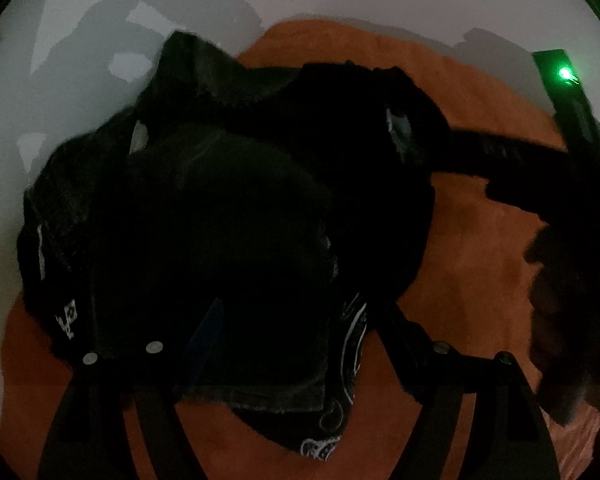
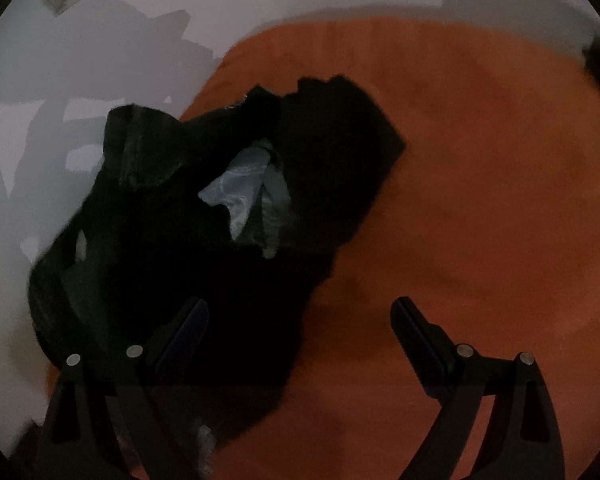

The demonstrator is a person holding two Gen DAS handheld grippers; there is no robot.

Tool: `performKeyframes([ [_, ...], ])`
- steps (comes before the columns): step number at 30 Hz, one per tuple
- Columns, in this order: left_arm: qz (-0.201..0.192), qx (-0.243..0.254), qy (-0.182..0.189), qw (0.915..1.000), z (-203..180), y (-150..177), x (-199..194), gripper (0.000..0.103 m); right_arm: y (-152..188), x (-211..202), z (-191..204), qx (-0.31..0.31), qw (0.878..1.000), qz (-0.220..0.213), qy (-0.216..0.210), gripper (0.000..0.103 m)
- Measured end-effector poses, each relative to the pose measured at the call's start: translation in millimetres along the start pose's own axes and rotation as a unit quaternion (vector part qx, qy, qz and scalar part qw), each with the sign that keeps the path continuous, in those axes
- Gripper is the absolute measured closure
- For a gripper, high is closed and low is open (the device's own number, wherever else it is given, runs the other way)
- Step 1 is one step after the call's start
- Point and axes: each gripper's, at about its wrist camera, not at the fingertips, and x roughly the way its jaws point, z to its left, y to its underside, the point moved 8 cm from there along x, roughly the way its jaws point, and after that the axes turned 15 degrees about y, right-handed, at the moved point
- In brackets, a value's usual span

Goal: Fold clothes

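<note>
One black garment (image 1: pixel 228 216) lies crumpled on one orange cloth (image 1: pixel 472 248), spilling past its edge at nine o'clock onto the white surface (image 1: pixel 80 40). The left gripper (image 1: pixel 300 344) hangs low over the heap, its two fingers spread wide with fabric bunched between them. The right gripper (image 2: pixel 300 336) also stands wide apart and holds nothing; the garment (image 2: pixel 188 240) sits at ten o'clock from it, the cloth (image 2: pixel 480 200) at two.
</note>
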Motion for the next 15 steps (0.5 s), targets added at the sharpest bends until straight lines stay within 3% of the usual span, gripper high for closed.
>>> performKeyframes([
  [2,0.003,-0.016,0.01,0.9998,4.6,2.2,-2.1,0.024,-3.4,9.1,7.1,0.012,1.0,0.015,-0.01,0.011],
  [6,0.002,-0.019,-0.005,0.9998,17.3,6.1,-8.2,0.024,-10.4,27.0,21.2,0.035,0.998,0.045,-0.031,0.015],
  [9,0.012,-0.036,-0.001,0.9993,28.5,12.8,-7.2,0.024,-6.8,39.4,27.0,0.035,0.997,0.06,-0.02,0.021],
  [11,0.019,-0.047,0.005,0.9987,34.2,17.3,-5.2,0.024,-4.2,46.6,28.5,0.04,0.996,0.072,-0.019,0.034],
  [13,0.024,-0.053,0.006,0.9983,37.1,20.0,-2.3,0.024,-0.5,50.2,27.7,0.05,0.996,0.076,-0.022,0.053],
  [15,0.03,-0.058,0.008,0.9978,39.9,22.8,0.6,0.024,-0.6,50.4,26.1,0.047,0.996,0.07,-0.015,0.093],
])
